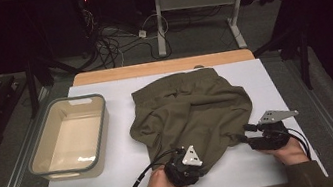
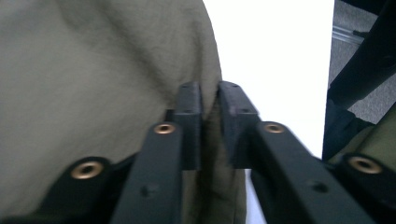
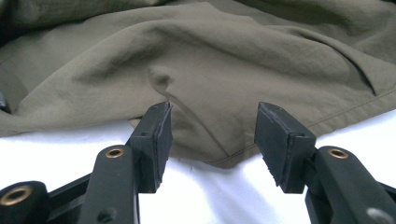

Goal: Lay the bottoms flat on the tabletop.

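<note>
Olive cloth (image 1: 190, 115), a crumpled garment, spread over the middle of the white table (image 1: 117, 177) in the high view. Not folded yet, not in the beige tub (image 1: 68, 139) at the left, which stands empty. Left gripper (image 1: 189, 168) at the lower middle of the frame, right on the near edge of the cloth. Right gripper (image 1: 257, 137) at the lower right, just beside the cloth's right corner, with a hand (image 1: 292, 150) behind it.

In the left gripper view: black jaws nearly together in the middle of the frame, with a thin fold of the cloth (image 2: 93, 93) pinched between them. Left gripper (image 2: 209, 93) therefore clamped on the cloth edge; white table to the upper right.

In the right gripper view: jaws well apart, right gripper (image 3: 212, 126) not closed on anything. Corner of the cloth (image 3: 210, 70) lying on the table between the jaws and slightly ahead, pads not pressing on it.

Judged from this: one grasp done, second grasp still to close. Probably early in the work; lifting, straightening or folding the cloth, and maybe putting it in the tub, all remain.
</note>
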`<state>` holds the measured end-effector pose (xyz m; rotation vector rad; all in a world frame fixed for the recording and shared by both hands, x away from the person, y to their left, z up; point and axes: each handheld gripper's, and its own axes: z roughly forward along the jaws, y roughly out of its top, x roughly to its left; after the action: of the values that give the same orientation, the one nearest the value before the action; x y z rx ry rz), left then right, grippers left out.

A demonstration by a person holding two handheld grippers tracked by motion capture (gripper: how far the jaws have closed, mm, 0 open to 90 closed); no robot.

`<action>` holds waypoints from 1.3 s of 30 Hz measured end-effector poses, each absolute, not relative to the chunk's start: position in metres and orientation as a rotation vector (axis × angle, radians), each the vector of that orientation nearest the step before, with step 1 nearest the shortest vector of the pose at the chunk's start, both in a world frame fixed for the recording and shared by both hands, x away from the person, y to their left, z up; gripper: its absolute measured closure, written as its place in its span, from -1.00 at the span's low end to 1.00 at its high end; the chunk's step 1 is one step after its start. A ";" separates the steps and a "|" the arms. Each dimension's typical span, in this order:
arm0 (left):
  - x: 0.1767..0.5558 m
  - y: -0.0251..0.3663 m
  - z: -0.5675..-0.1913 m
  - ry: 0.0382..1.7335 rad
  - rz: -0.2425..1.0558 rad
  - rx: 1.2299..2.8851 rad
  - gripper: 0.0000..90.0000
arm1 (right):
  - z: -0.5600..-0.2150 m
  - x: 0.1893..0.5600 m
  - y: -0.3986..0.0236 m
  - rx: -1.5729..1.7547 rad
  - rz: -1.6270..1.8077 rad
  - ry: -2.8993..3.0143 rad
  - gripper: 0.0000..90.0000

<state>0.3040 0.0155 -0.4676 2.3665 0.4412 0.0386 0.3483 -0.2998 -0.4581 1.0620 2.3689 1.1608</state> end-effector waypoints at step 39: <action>0.394 0.091 -0.451 0.800 0.129 2.140 0.83 | -0.465 0.379 -0.241 0.922 1.183 2.450 0.12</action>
<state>0.3943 0.0910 -0.4509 2.1398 0.7995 0.1292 0.3794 -0.2407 -0.4653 0.9221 2.4503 1.1826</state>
